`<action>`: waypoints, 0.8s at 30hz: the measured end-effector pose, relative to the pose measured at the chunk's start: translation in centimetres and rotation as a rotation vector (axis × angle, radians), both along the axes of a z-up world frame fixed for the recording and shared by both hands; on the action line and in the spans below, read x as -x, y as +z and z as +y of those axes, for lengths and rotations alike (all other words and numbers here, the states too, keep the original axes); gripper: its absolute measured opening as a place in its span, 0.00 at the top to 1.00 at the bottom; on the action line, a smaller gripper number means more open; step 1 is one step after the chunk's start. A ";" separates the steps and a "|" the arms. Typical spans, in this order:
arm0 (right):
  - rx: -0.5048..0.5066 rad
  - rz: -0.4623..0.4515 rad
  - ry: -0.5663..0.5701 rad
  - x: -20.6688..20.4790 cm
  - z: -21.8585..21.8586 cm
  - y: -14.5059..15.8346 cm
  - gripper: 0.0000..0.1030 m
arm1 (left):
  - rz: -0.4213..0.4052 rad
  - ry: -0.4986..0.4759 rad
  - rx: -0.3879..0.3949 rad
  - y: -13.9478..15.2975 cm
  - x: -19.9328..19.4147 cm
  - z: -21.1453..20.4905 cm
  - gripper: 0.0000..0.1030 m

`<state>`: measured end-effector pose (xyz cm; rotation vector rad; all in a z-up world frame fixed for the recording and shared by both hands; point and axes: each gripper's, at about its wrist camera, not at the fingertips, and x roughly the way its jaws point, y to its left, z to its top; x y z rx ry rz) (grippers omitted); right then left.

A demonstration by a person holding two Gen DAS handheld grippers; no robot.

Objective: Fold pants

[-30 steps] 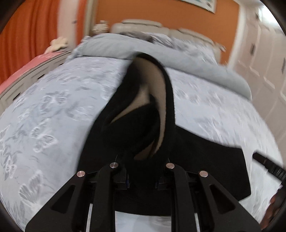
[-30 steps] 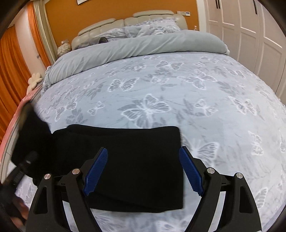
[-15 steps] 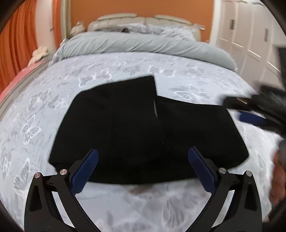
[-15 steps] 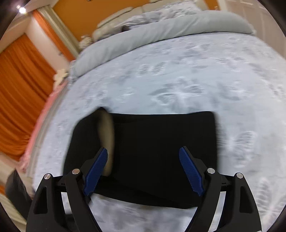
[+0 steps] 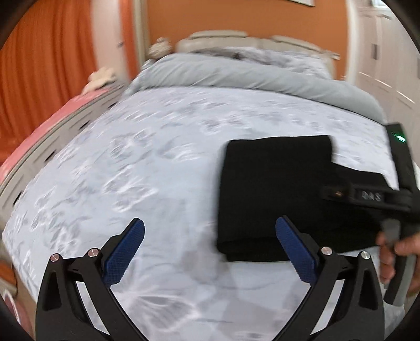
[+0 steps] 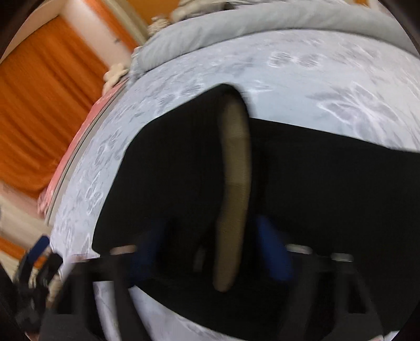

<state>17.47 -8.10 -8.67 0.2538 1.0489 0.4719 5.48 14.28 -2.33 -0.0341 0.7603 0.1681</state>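
Lying right of the left gripper [image 5: 210,249], pants [image 5: 283,194].

Bed [image 5: 162,162] fills view, pale grey butterfly-print cover. Grey duvet [image 5: 236,76] bunched near padded cream headboard [image 5: 218,39]. Orange wall [image 5: 236,18] behind. Orange curtains [image 5: 44,68] on left. White wardrobe doors [image 5: 386,57] on right. Even light; strong motion blur.

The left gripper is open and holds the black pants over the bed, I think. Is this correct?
Not quite. The left gripper is open, but it holds nothing: in the left wrist view only the bed lies between its blue pads, and the black pants lie folded to its right.
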 end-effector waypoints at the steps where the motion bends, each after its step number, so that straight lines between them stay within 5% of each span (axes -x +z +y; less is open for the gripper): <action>1: 0.019 -0.020 0.004 0.2 0.7 0.1 0.70 | 0.009 0.017 0.013 -0.1 0.0 0.8 0.05; 3: 0.016 -0.057 0.014 0.6 1.4 0.8 0.84 | 0.028 0.055 0.037 -0.4 -0.1 2.2 0.05; 7: -0.069 -0.145 0.027 1.6 0.4 5.5 0.86 | 0.026 0.067 0.128 0.2 -0.6 3.0 0.05; 13: -0.096 -0.267 -0.062 4.0 -6.8 11.0 0.86 | -0.008 0.028 0.147 1.2 -1.2 0.0 0.05; 19: -0.020 -0.109 -0.253 3.3 -15.9 7.1 0.87 | 0.021 -0.052 0.153 0.5 -2.2 -4.8 0.05; 24: 0.067 0.049 -0.281 2.1 -18.3 1.4 0.83 | 0.062 -0.118 0.110 -0.7 -2.9 -8.4 0.05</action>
